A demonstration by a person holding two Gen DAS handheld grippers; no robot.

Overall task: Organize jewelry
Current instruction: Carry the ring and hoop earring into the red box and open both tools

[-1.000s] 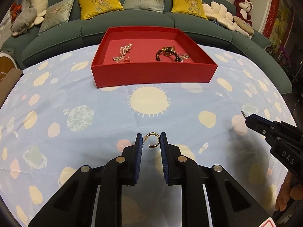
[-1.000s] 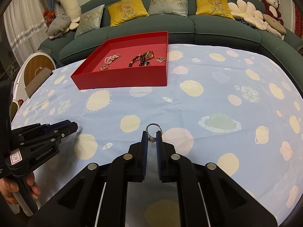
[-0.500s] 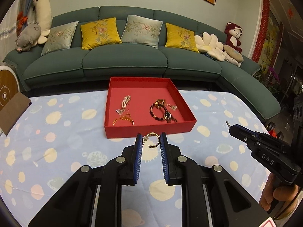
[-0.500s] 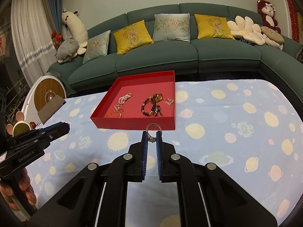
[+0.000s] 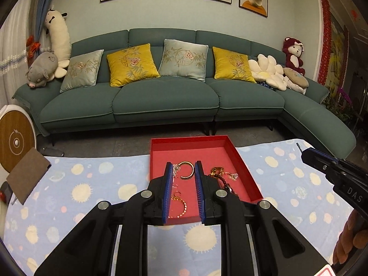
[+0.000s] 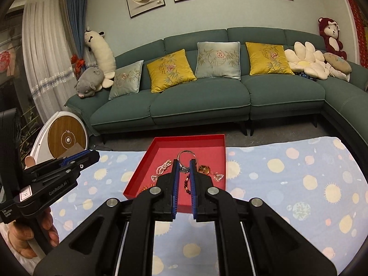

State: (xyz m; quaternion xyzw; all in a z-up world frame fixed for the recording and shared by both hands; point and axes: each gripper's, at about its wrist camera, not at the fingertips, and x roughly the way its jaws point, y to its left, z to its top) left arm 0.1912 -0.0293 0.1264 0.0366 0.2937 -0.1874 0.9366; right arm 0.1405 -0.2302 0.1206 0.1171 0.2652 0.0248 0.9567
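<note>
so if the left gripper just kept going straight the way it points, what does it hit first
Probably the red tray: the left gripper, holding a gold hoop earring, aims down at its floor, though depth is unclear.

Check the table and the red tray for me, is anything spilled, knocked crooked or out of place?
Nothing stands out. The red tray sits flat on the tablecloth with its jewelry inside it. The left tool holds a gold hoop earring and the right tool holds a silver ring, both carried in front of the tray, not dropped.
</note>
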